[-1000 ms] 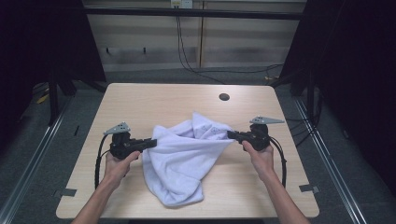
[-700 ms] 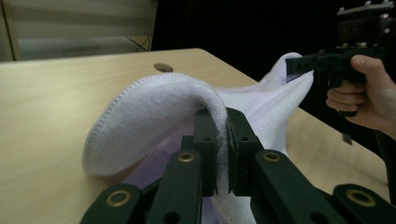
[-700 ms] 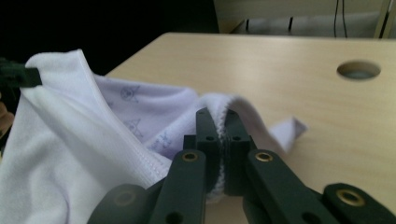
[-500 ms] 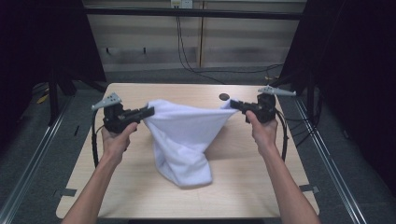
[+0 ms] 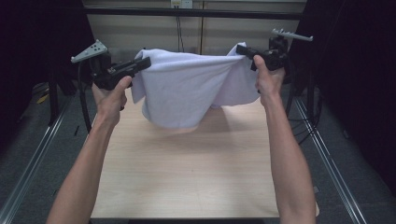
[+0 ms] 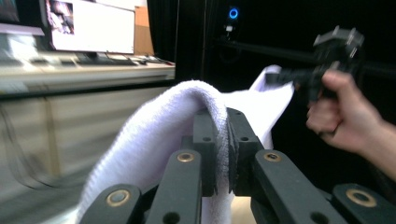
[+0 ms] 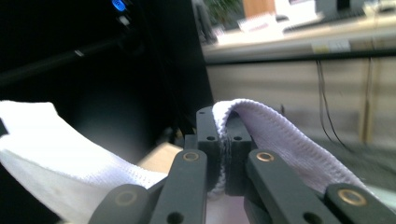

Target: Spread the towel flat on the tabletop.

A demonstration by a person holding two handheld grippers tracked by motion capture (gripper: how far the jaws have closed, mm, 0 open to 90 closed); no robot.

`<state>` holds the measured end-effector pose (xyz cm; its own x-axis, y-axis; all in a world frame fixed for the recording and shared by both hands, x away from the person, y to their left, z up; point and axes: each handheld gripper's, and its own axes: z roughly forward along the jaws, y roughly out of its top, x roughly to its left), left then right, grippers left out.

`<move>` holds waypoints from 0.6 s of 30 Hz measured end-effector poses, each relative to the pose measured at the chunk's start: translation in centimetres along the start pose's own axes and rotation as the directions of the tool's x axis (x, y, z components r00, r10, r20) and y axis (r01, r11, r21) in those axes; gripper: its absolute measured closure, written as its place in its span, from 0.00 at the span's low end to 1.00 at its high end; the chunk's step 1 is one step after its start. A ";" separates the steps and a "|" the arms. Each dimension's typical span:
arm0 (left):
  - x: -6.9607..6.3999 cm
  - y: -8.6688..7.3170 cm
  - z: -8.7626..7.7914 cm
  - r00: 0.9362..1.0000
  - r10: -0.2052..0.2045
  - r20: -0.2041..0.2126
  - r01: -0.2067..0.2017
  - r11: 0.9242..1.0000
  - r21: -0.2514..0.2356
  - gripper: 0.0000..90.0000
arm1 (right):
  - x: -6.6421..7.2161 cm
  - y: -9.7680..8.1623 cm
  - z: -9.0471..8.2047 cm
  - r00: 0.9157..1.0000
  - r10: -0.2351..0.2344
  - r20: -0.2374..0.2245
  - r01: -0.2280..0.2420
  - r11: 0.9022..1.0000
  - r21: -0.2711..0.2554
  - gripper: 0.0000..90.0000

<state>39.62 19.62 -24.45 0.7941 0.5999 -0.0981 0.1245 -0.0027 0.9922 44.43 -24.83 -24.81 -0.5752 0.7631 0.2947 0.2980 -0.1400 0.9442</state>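
We have the white towel (image 5: 187, 88) off the table (image 5: 187, 182) now; a second ago its bulk lay bunched on the wood between the grippers, and half a second ago its lower fold was low over the boards, whereas now the whole cloth hangs in the air above the far half of the table, its lowest fold clear of the surface with a shadow under it; both hands have gone up and a little apart, so the upper edge runs nearly taut from one side to the other.

Our left gripper (image 5: 142, 63), at the towel's left corner, has its jaws pressed together on a fold of terry, as the left gripper view shows with the cloth (image 6: 187, 107) draped over the pads; our right gripper (image 5: 243, 50), at the towel's right corner, is clamped just as tightly on the hemmed edge (image 7: 261, 121), nothing else between the jaws.

We judge that the lift is doing its work: the towel is spread by its own weight, though the middle sags and one side hangs doubled; the next move probably wants a shake or a wider pull before we lay it flat on the table.
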 end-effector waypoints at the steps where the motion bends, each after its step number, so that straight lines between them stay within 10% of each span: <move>1: -0.5 0.1 -0.3 1.000 0.021 0.012 -0.021 1.000 0.009 0.94 | 0.5 0.5 -0.6 1.000 -0.018 -0.023 0.017 0.999 -0.028 0.98; 5: -2.4 -3.2 -1.7 0.998 0.020 0.064 -0.023 0.999 0.042 0.94 | 1.4 -0.9 -2.2 0.995 -0.077 -0.071 0.078 0.997 0.006 0.98; 10: -3.5 -10.4 -2.1 0.988 -0.067 0.140 0.041 0.983 0.180 0.94 | 1.4 -8.0 -4.1 0.989 -0.103 -0.106 0.121 0.975 0.186 0.98; 16: -6.2 -18.1 -1.8 0.971 -0.145 0.190 0.076 0.942 0.328 0.93 | 0.4 -16.1 -6.5 0.996 -0.032 -0.082 0.056 0.948 0.313 0.98; 18: -7.5 -20.0 -1.6 0.954 -0.194 0.228 0.098 0.922 0.373 0.92 | 0.2 -18.5 -7.3 0.998 0.003 -0.069 0.021 0.938 0.346 0.98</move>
<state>30.22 16.45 -43.46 0.8691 0.3907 -0.3035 0.4152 -0.2422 0.8769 33.23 -26.68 -41.11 -0.6254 0.7175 0.3068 0.5308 0.1030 0.8412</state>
